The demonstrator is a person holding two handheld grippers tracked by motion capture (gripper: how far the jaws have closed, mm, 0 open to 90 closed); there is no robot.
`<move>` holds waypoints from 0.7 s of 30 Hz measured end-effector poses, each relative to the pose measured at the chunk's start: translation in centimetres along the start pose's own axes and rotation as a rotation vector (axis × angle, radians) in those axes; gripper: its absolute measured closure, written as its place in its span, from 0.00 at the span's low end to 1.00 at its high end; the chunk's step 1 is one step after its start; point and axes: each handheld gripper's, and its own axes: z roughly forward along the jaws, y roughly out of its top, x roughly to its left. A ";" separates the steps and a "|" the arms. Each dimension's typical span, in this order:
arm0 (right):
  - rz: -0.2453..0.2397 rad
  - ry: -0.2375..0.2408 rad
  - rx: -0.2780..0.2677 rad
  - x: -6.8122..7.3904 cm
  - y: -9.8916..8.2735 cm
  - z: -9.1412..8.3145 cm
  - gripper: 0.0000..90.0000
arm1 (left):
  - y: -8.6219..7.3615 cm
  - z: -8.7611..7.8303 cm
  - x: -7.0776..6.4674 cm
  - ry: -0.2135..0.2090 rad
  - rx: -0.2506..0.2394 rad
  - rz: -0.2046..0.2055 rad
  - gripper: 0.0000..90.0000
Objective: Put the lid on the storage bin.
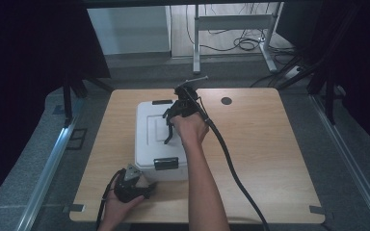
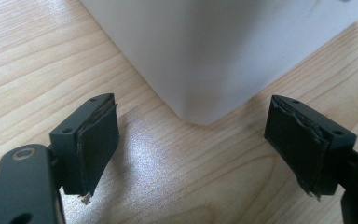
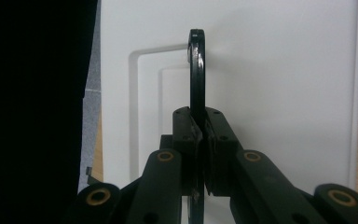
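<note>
So there's a white lidded box (image 1: 160, 139) sitting a bit left of centre on the wooden worktop (image 1: 260, 159) in the high view, with a black latch (image 1: 166, 163) on its near edge and another black clip (image 1: 162, 102) on the far edge. The right gripper (image 1: 169, 131) is over the box's lid, right around the middle of the frame, and its jaws are pinched tight on a thin black handle (image 3: 196, 70). In the right gripper view that handle stands up edge-on as a narrow loop in the middle of the frame, with the white lid and its recessed rectangle behind it, and the pads squeeze it from both sides.

The left gripper (image 1: 147, 191) is down at the lower left of the high view, lying low by the box's near left corner, held in the person's left hand (image 1: 120, 207). Its jaws are wide apart with nothing between them. In the left gripper view the box's rounded corner (image 2: 200, 114) sits upper centre, just ahead of the gap between the two pads, not touching either one. A black cable (image 1: 231, 163) trails from the right gripper down toward the bottom edge.
</note>
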 end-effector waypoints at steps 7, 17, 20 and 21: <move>0.005 0.011 -0.011 -0.2 0.0 1.0 0.95 | 0.0 0.0 0.0 0.002 0.001 0.005 0.19; 0.039 0.075 -0.026 -1.4 0.0 1.8 0.94 | 0.0 0.0 0.0 0.002 0.001 0.006 0.19; 0.037 0.069 -0.030 -1.4 0.0 1.7 0.94 | 0.0 0.0 0.0 0.000 0.000 0.005 0.19; 0.038 0.069 -0.031 -1.4 0.0 1.7 0.94 | 0.0 0.0 0.0 0.001 0.001 0.006 0.19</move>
